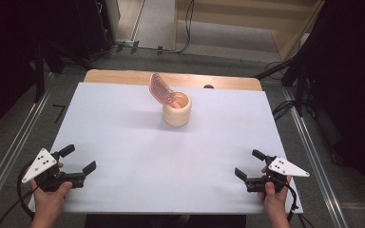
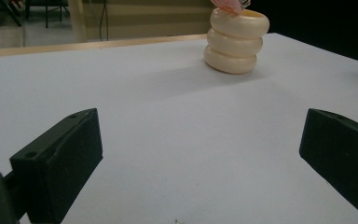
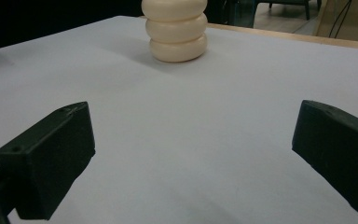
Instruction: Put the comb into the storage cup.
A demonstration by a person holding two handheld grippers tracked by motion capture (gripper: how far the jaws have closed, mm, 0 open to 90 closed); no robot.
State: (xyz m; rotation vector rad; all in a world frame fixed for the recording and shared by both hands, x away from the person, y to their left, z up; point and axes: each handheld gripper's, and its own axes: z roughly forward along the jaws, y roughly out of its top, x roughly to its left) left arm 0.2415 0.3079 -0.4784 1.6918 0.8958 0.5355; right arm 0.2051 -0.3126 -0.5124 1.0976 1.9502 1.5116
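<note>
Left gripper [image 1: 81, 159], lower left of the high view: jaws spread wide, nothing between them. Right gripper [image 1: 248, 164], lower right: jaws likewise apart and empty. Both sit low over the white table [image 1: 123, 142], well apart from the work. The cream ribbed cup [image 1: 177, 110] stands upright at upper centre, a pink spatula [image 1: 160, 89] leaning out of it to the upper left. Judgement: approach with one gripper only, take the spatula above the rim, and lift straight so the cup does not tip.
</note>
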